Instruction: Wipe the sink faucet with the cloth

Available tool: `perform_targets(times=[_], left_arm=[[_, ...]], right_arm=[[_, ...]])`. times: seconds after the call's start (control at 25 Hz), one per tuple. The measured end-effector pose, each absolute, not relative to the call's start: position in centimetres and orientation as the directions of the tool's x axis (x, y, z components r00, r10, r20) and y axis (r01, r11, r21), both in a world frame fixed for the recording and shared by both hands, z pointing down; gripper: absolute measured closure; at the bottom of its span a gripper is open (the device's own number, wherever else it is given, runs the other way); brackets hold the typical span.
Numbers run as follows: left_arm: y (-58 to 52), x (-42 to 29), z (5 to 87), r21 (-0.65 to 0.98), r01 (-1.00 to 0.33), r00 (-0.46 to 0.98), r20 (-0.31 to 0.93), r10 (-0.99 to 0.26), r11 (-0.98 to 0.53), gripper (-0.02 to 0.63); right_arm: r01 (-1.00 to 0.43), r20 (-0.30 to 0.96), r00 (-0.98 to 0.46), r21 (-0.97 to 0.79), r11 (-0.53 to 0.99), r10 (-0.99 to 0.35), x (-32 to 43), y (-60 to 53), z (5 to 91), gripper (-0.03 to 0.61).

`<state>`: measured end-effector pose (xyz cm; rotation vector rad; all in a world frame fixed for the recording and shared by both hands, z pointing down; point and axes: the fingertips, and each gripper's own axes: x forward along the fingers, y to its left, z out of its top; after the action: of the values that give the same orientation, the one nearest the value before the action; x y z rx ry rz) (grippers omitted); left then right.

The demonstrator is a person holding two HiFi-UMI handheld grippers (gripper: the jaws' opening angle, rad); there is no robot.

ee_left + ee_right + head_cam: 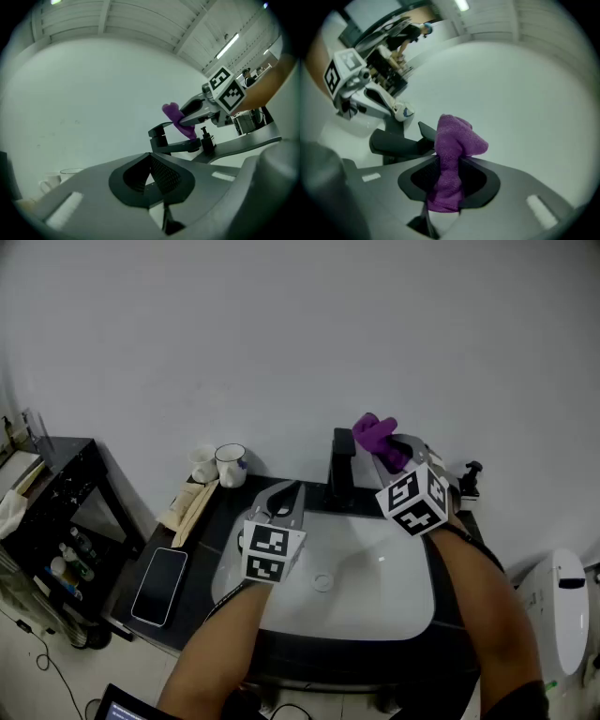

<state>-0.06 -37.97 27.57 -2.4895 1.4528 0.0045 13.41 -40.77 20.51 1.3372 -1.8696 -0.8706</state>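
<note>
A black faucet (342,465) stands at the back rim of the white sink (375,601). My right gripper (391,450) is shut on a purple cloth (375,434), held just right of the faucet's top and slightly above it. In the right gripper view the cloth (452,154) sticks up from between the jaws, with the faucet (396,143) behind it to the left. My left gripper (286,495) hovers over the sink's back left corner, left of the faucet, its jaws closed together on nothing. The left gripper view shows the faucet (171,140) and the cloth (177,119) ahead.
Two white cups (230,465) stand at the back left of the dark counter, with a beige bundle (187,507) and a phone (159,582) in front of them. A small black fitting (469,479) sits at the back right. A black shelf (47,512) stands left, a white fixture (558,606) right.
</note>
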Motion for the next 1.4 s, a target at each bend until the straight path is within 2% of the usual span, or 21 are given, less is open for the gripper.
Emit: perform_targets(times=[0.12, 0.24, 0.6, 1.0, 1.4], left_arm=[[-37.9, 0.2, 27.6, -0.24, -0.845, 0.516, -0.135, -0.846, -0.478, 0.597], [-37.9, 0.1, 27.3, -0.207, -0.849, 0.519, -0.145, -0.842, -0.487, 0.597], [-37.9, 0.6, 27.1, -0.21, -0.842, 0.53, -0.159, -0.833, -0.496, 0.597], [-37.5, 0.9, 27.0, -0.214, -0.839, 0.534, -0.152, -0.832, -0.5, 0.597], [-37.2, 1.5, 27.5, -0.254, -0.823, 0.549, -0.125, -0.826, -0.508, 0.597]], right_arm=[[-0.235, 0.191, -0.181, 0.944, 0.231, -0.965, 12.7, -42.6, 20.1, 0.456], [0.023, 0.201, -0.108, 0.98, 0.2, -0.974, 12.5, -44.6, 19.7, 0.456], [0.313, 0.208, -0.016, 0.93, 0.193, -0.978, 11.8, -47.7, 21.1, 0.456], [0.441, 0.166, -0.119, 0.892, 0.097, -0.979, 10.7, -41.9, 21.1, 0.456], [0.368, 0.223, -0.178, 0.919, 0.145, -0.959, 10.2, -35.7, 23.0, 0.456]])
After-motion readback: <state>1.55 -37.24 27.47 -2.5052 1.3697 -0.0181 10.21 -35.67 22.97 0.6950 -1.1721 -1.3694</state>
